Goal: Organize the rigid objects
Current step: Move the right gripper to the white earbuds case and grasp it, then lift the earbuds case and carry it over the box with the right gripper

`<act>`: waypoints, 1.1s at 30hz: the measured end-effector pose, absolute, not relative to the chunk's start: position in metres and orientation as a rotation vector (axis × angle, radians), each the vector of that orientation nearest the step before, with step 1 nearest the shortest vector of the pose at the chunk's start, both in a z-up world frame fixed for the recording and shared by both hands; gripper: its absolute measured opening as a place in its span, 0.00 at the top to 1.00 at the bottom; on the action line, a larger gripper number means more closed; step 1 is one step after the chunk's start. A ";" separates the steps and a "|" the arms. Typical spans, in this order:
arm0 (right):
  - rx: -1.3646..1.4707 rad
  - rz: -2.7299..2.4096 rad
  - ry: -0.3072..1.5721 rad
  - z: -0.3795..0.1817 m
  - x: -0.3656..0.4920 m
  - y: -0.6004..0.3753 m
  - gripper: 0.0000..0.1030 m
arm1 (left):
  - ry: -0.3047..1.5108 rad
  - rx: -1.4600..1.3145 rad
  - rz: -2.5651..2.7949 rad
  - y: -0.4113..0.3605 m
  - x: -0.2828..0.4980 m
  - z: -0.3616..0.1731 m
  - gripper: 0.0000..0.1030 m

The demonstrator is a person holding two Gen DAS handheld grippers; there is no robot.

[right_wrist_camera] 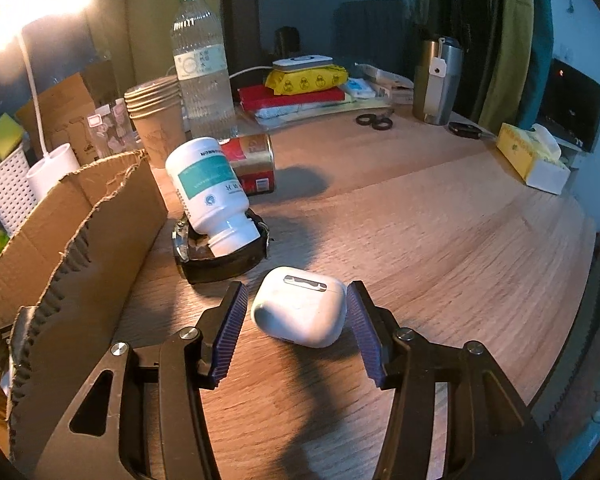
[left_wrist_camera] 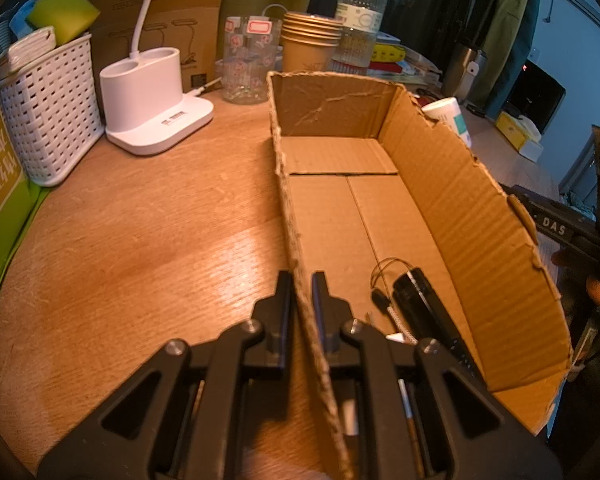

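Left gripper (left_wrist_camera: 302, 300) jaws clamp cardboard box (left_wrist_camera: 472, 216) wall; right gripper (right_wrist_camera: 298, 320) jaws parted (earbud case (right_wrist_camera: 300, 306) between, untouched)

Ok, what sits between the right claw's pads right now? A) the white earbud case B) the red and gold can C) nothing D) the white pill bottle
A: the white earbud case lies on the table between the right claw pads, untouched.

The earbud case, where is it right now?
In the right wrist view, the earbud case lies on the table between the open right claw's fingers, near the watch.
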State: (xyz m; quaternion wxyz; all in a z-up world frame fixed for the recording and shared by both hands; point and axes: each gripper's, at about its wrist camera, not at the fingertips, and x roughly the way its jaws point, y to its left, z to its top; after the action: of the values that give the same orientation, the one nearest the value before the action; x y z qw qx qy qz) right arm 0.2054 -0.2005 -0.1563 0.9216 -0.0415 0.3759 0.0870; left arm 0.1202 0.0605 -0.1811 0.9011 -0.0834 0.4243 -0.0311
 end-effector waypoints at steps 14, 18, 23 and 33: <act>-0.107 0.178 0.833 -0.168 0.221 -0.197 0.43 | 0.878 -0.173 -0.065 0.061 0.120 -0.181 0.89; -0.110 0.187 0.874 -0.174 0.227 -0.195 0.43 | 0.878 -0.173 -0.065 0.061 0.120 -0.181 0.89; -0.105 0.209 0.873 -0.174 0.226 -0.196 0.44 | 0.878 -0.173 -0.065 0.061 0.120 -0.181 0.89; -0.112 0.219 0.833 -0.170 0.219 -0.196 0.45 | 0.878 -0.173 -0.065 0.061 0.120 -0.181 0.89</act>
State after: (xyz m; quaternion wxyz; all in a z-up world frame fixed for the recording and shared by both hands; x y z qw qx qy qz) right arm 0.2186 -0.1957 -0.1695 0.9072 -0.0541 0.4035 0.1063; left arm 0.1203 0.0607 -0.1811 0.9011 -0.0837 0.4244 -0.0313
